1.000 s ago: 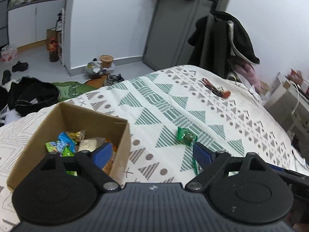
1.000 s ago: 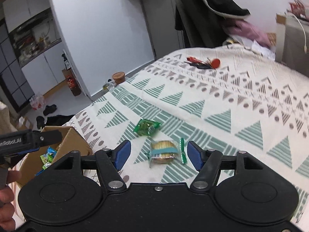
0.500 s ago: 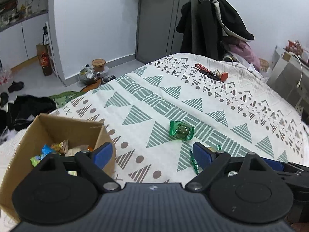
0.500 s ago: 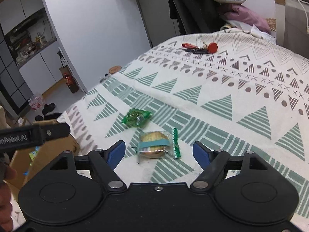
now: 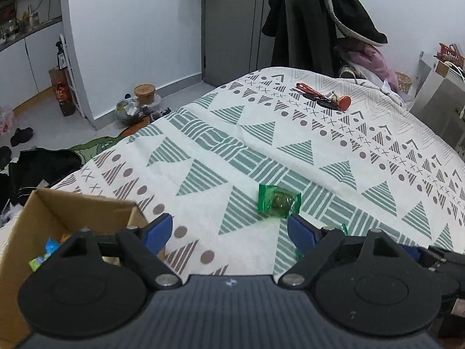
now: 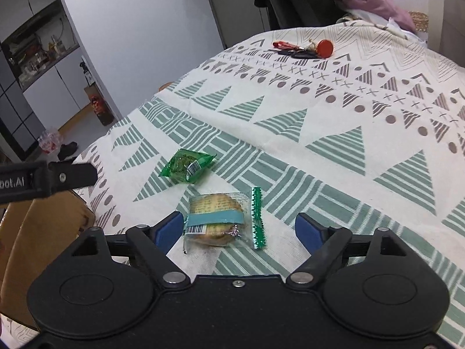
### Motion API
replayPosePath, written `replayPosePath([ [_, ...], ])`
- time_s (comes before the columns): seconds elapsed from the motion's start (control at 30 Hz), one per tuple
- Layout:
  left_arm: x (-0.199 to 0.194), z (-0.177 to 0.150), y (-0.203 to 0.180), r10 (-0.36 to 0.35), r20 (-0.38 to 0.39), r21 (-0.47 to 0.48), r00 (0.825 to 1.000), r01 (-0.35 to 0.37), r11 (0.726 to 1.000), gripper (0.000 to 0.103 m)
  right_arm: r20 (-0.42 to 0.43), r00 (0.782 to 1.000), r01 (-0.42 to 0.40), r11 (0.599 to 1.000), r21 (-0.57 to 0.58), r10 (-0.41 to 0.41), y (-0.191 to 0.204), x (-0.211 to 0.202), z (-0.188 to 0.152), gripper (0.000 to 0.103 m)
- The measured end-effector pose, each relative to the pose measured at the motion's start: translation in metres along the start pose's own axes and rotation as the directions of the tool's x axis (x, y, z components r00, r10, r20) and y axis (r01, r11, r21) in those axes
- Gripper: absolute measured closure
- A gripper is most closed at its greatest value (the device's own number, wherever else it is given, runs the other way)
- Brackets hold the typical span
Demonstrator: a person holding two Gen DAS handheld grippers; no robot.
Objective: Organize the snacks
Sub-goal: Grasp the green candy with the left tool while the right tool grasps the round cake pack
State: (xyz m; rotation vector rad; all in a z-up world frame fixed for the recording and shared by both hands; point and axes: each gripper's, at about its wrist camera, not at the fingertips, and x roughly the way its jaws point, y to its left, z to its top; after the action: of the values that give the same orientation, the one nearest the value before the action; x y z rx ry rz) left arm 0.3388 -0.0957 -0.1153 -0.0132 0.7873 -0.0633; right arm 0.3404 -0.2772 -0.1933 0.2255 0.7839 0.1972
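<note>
Right now both sets of jaws stand wide apart: the right gripper (image 6: 239,229) frames a clear-wrapped biscuit (image 6: 216,219) on the bedspread (image 6: 334,133), the left gripper (image 5: 230,229) hangs empty. Beyond lies a green snack packet (image 5: 277,201); the cardboard box (image 5: 62,212) sits left, holding wrapped snacks.

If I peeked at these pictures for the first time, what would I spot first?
Probably the two snacks on the patterned bedspread: a clear cookie packet lying between the open fingers of the right gripper, and a shiny green packet just beyond the open left gripper. Next, the cardboard box at the left with colourful wrappers inside, and the red keys far across the bed.
</note>
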Motion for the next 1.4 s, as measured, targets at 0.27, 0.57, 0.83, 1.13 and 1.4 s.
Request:
replayPosePath([
  [0.27, 0.018, -0.004, 0.006, 0.008, -0.024, -0.028, 1.000, -0.008, 1.000, 0.020, -0.017, 1.000, 0.013, 1.000, -0.024, -0.014, 0.004, 0.012, 0.003, 0.018],
  [0.57, 0.028, -0.009, 0.021, 0.027, -0.031, -0.078, 0.999, -0.030, 0.996, 0.031, -0.036, 0.999, 0.032, 0.995, -0.093, -0.035, 0.021, 0.034, 0.003, 0.018],
  [0.83, 0.032, -0.012, 0.015, 0.008, -0.006, -0.051, 1.000, -0.008, 0.999, 0.033, -0.024, 0.997, 0.069, 0.987, -0.146, -0.073, 0.027, 0.038, 0.001, 0.040],
  [1.13, 0.024, 0.005, 0.000, -0.026, 0.027, -0.027, 0.999, 0.026, 0.999, 0.032, -0.009, 0.994, 0.103, 0.990, -0.101, -0.105, 0.012, 0.036, 0.009, 0.055],
  [1.4, 0.050, 0.014, -0.018, -0.057, -0.011, 0.005, 0.998, 0.057, 0.998, 0.032, 0.001, 0.991, 0.132, 0.991, -0.034, -0.132, -0.006, 0.028, 0.017, 0.055],
])
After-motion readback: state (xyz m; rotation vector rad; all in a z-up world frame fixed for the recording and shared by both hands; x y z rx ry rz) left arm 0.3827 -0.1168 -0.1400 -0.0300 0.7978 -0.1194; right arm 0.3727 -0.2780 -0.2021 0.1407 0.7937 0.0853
